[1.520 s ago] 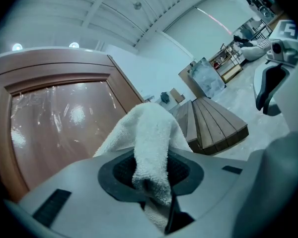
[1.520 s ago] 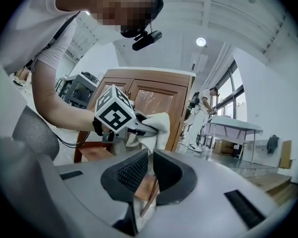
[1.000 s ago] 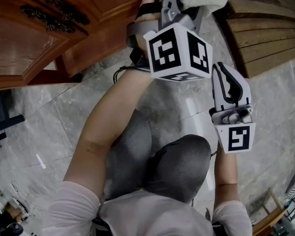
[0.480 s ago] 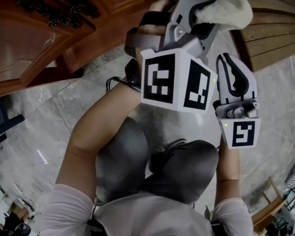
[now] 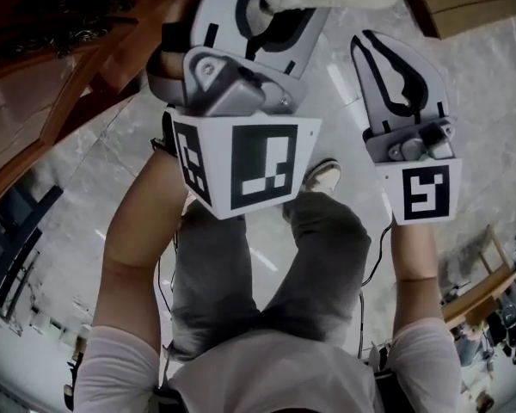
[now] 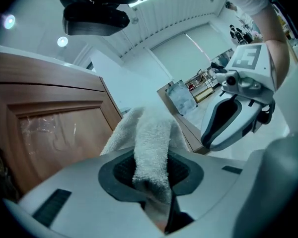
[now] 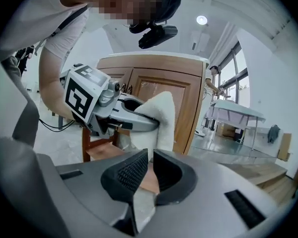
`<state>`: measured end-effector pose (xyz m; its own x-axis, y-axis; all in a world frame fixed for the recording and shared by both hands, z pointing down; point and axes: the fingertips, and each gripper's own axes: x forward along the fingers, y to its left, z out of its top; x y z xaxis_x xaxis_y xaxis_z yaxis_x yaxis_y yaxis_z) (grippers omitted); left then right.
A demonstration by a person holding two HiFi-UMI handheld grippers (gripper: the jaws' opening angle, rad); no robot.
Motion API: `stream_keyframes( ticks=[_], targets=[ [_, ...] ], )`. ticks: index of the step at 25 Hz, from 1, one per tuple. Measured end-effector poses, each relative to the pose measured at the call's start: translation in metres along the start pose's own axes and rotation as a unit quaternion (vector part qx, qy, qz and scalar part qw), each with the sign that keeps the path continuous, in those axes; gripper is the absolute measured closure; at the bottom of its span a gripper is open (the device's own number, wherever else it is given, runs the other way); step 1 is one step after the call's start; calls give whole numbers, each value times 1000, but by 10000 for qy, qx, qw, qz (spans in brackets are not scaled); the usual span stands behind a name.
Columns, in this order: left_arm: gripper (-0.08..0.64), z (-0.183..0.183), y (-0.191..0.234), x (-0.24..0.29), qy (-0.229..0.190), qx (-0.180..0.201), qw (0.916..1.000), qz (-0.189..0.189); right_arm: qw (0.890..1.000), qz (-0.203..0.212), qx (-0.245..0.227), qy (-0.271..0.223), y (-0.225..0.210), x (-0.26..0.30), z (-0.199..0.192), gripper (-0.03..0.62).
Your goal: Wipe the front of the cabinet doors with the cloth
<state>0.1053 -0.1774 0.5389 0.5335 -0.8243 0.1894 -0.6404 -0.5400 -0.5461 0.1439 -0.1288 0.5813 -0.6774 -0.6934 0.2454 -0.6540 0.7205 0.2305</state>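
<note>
A: What colour is the cloth (image 6: 151,143)?
B: Off-white. The cabinet (image 6: 54,133) is reddish-brown wood grain.
A: And the left gripper (image 6: 151,170) and right gripper (image 7: 149,162)?
B: Both light grey, with black ribbed pads (image 7: 126,175). The cube (image 5: 249,166) is white with black square markers. The floor (image 5: 95,170) is grey and marbled, the trousers (image 5: 310,256) grey.

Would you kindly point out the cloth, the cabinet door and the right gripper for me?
cloth (image 6: 151,143), left gripper view, the fold just above the jaws.
cabinet door (image 6: 54,138), left gripper view, its recessed wooden panel.
right gripper (image 7: 150,152), right gripper view, midway between its fingertips.
</note>
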Motion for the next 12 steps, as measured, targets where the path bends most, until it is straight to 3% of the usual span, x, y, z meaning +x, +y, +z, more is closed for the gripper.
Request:
stream_keyframes(
  ticks=[4,12],
  targets=[
    [448,24,12,-28,302,-132,9993,-154,9997,130,140,121,8,-15,45,535],
    [447,100,55,-92,456,-433,9979,-156,9979,351,272,466,19,-58,140,535]
  ],
)
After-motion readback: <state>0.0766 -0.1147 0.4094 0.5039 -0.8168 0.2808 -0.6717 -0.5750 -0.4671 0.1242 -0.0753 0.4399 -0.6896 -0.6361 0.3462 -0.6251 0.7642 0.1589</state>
